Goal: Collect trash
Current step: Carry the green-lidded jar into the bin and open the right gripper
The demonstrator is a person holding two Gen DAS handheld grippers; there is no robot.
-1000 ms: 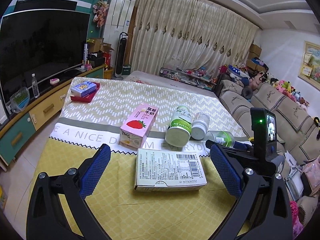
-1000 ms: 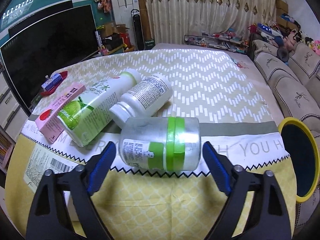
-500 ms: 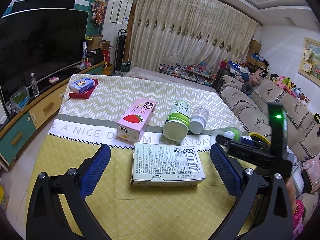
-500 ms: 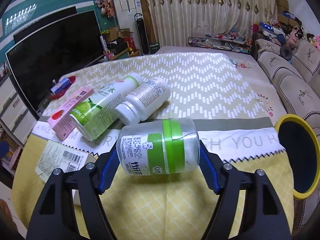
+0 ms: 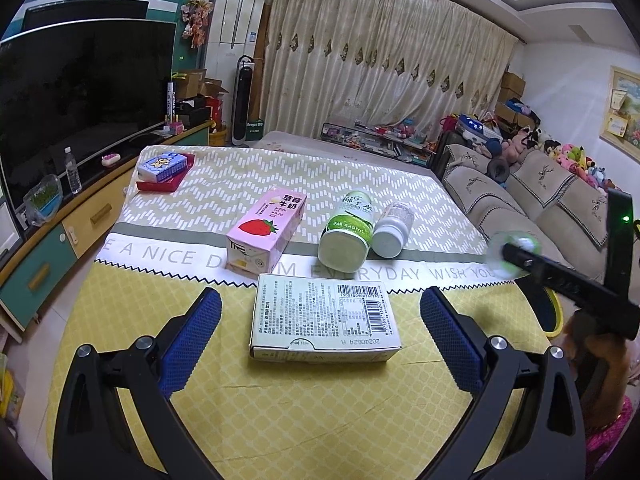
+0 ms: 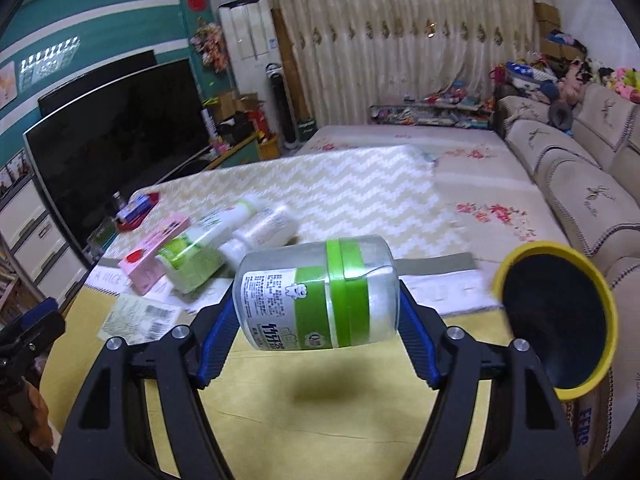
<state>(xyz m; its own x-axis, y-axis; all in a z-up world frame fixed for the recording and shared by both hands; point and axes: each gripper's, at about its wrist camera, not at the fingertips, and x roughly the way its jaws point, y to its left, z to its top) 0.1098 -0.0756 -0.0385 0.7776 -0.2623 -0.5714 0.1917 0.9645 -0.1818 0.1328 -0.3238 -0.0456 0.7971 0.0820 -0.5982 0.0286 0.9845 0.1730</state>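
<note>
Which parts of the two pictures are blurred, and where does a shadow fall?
Right wrist view: the held jar is sharp, the pink carton and bottles behind it are smeared, and a dark shadow lies on the yellow cloth under the jar. Left wrist view: the table is sharp; only the right gripper is blurred.

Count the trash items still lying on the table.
4: pink strawberry milk carton, green-label bottle beside it, white bottle against that, flat box nearest. The right gripper holds a fifth, the clear jar.
</note>
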